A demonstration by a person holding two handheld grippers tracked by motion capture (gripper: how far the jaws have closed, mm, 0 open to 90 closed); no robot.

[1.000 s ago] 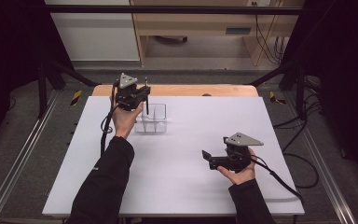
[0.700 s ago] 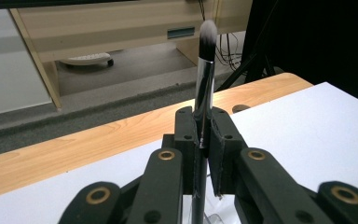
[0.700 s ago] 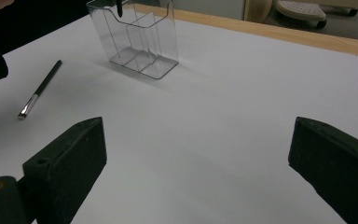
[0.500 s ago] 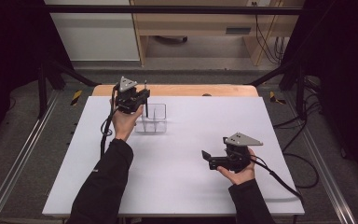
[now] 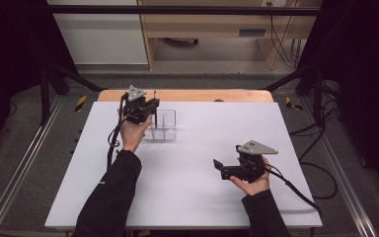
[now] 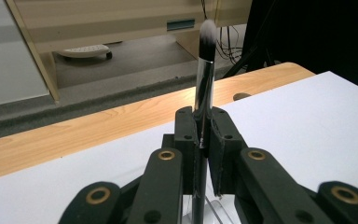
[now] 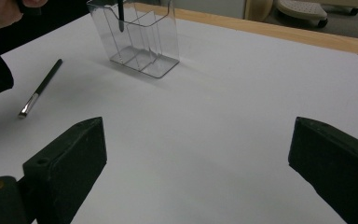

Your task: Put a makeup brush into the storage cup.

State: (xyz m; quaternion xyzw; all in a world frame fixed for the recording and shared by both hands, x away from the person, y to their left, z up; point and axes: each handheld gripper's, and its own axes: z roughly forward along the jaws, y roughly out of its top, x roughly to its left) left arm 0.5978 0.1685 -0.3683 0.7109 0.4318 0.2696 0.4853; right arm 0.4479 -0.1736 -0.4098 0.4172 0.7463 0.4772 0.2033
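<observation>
The makeup brush (image 6: pixel 204 70) in my left-hand jaws is slim, with a shiny dark handle, a chrome ferrule and a white-tipped tuft; it stands upright, bristles at twelve o'clock, its lower end dipping into the clear organizer (image 5: pixel 164 124). That organizer is a transparent plastic holder with several compartments, standing upright on the white worktop (image 5: pixel 202 148) toward the far edge, at about eleven o'clock from centre.

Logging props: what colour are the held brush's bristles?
White with dark tips, clearest in the left gripper view.
</observation>
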